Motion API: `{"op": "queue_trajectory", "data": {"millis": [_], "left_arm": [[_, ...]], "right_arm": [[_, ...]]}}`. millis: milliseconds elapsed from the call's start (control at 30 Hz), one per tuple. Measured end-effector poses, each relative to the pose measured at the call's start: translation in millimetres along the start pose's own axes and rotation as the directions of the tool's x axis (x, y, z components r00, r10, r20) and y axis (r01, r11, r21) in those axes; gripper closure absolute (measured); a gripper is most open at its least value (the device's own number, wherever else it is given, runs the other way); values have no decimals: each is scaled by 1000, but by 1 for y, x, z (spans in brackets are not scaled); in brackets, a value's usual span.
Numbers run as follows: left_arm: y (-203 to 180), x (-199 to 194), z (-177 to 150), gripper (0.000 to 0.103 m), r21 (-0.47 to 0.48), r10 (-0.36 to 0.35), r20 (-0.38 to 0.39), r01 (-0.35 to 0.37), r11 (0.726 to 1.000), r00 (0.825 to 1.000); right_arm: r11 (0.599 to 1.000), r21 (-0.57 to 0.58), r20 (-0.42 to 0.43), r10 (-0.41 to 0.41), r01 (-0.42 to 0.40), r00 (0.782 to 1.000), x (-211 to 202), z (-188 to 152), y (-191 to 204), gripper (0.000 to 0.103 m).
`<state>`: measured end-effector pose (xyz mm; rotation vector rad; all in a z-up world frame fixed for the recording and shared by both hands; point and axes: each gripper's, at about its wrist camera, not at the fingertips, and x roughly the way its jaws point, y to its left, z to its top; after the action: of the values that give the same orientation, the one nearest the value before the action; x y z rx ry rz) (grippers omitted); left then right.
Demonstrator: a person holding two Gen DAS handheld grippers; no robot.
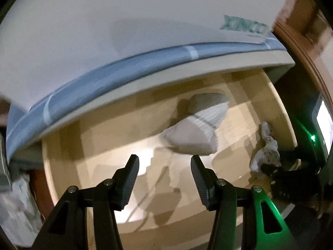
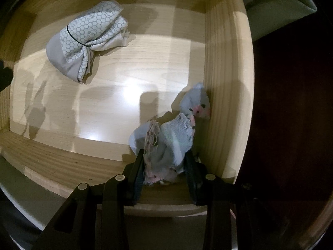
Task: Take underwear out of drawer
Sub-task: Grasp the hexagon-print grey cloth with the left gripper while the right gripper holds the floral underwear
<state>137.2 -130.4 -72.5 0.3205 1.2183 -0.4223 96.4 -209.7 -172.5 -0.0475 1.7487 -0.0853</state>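
Observation:
The open drawer has a pale wooden floor [image 2: 133, 66] and side wall [image 2: 226, 83]. My right gripper [image 2: 164, 156] is shut on a small pale blue piece of underwear [image 2: 174, 137] with pink flowers. It is bunched against the right wall near the drawer's front corner. A second bundle [image 2: 87, 39], grey with a white honeycomb print and a thin black band around it, lies further in at the left. In the left wrist view my left gripper [image 1: 164, 162] hangs open and empty over the drawer floor, just short of that bundle [image 1: 193, 131]. The flowered underwear [image 1: 266, 152] shows at the right.
A white top with a blue-grey edge [image 1: 124, 66] overhangs the back of the drawer. A white sheet with green lettering [image 1: 243, 25] lies on it. Dark brown wood [image 2: 291, 125] borders the drawer on the right. A lit screen [image 1: 324, 123] glows at the far right.

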Motion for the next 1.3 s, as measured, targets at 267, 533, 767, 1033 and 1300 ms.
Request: {"op": "queue_trajectory", "data": {"millis": [267,533,767,1033,1300], "left_arm": [[-22,30,27,50,51,-4,-53,7,999,999],[-31,52,48,50,69,2,-77,4,998,997],[-37,68,45,53,87,-21,-99,30,996,995],[-25,67,35,60,74,-7,-149,19,997,989],[6,62,10,61,-11,0,-222,-2,1000,975]], "right_arm": [[1000,-2,12,5,-5,1000,-1,-2,2,71],[1000,-6,19,16,-16,1000,-3,-5,1,71],[1000,-10,24,27,-27,999,-5,-4,1,71],[1000,-11,25,29,-29,999,-4,-5,1,70],[1000,-10,23,27,-27,999,-4,-5,1,70]]}}
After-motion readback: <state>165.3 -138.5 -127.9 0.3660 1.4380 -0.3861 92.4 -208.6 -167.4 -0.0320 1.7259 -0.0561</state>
